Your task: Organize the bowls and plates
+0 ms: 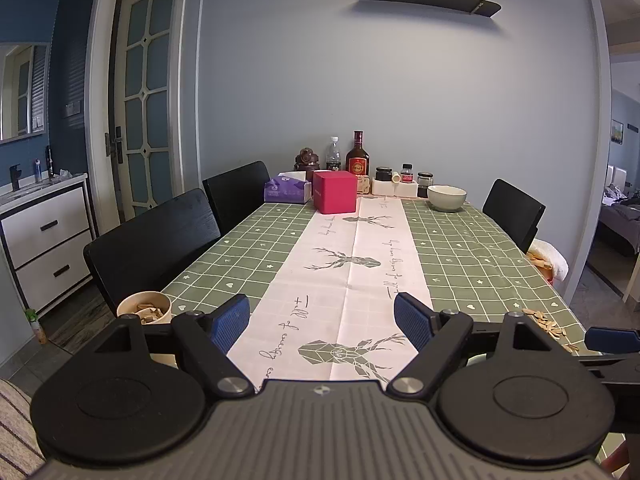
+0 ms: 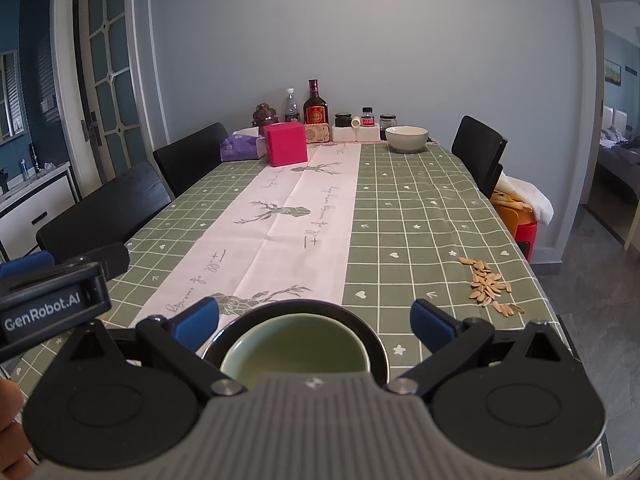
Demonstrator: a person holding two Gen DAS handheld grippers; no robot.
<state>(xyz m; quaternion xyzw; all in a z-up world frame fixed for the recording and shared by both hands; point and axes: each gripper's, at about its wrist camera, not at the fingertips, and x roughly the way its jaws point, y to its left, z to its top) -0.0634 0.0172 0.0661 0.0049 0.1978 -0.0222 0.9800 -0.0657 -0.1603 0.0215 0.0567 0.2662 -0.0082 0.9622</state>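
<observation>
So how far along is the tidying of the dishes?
Barely begun, it seems. A green bowl already sits on a black plate at the near edge. Nothing is in hand: the left tool and right tool are both open. The white bowl at the far end is still apart.

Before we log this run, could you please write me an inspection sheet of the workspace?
Surface: table under a green checked cloth with a pale deer-print runner.
Job's things: green bowl in a black plate, near edge; white bowl at far end.
Clutter: seeds, red box, tissue pack, bottles and jars, cup of shells.
Grippers: left gripper open, empty; right gripper open, fingers either side of the plate.
Cables: nothing seen.
Surroundings: black chairs, door, wall shelf.
</observation>
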